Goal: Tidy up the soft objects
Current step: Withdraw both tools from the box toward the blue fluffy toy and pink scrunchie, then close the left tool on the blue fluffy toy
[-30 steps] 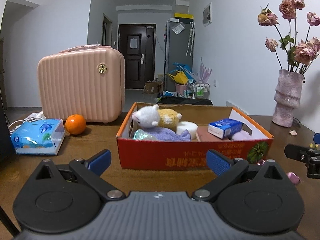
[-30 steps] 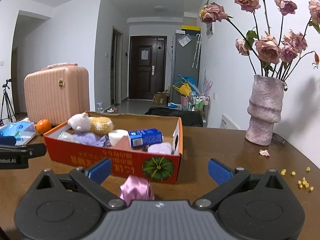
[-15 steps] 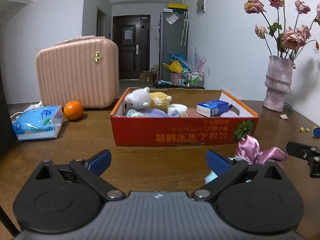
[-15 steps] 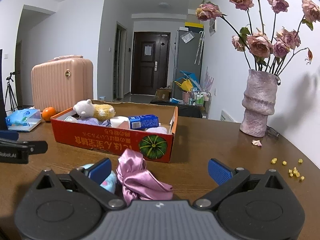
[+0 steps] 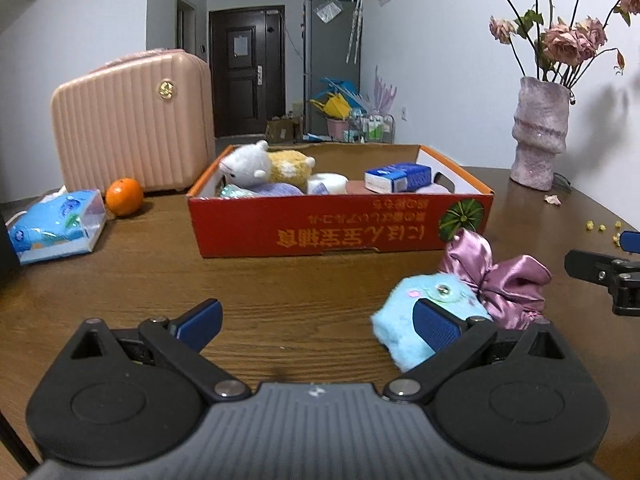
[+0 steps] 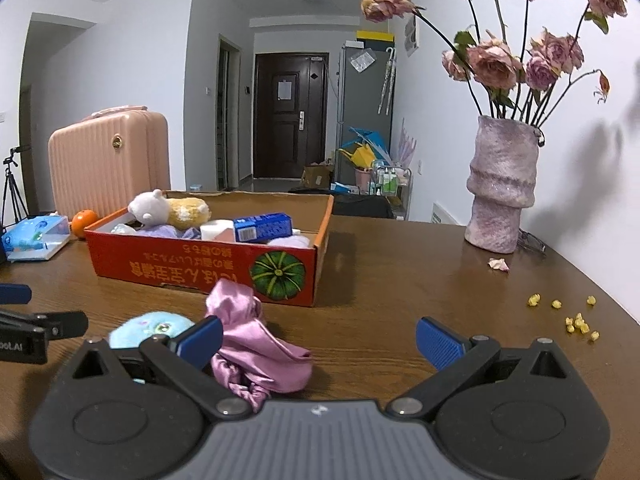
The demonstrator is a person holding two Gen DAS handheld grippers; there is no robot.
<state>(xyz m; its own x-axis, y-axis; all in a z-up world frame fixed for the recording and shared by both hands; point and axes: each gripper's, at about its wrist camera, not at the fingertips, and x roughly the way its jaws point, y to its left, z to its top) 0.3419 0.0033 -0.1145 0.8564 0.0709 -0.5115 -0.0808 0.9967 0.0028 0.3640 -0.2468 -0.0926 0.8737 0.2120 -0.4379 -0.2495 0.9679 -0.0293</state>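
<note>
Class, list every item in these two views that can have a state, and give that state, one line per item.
left gripper: open, empty
right gripper: open, empty
red box: open-topped, partly filled
blue plush: loose on the table, outside the box
pink satin bow: crumpled on the table, outside the box
white plush: lying in the box
pink suitcase: shut, upright
roses: wilted, in the vase

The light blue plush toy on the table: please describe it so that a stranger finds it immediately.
Find the red cardboard box on the wooden table. In front of its pumpkin-picture corner lie two soft things, touching. The light blue plush toy is fuzzy, unlike the shiny purple satin bow beside it.
</note>
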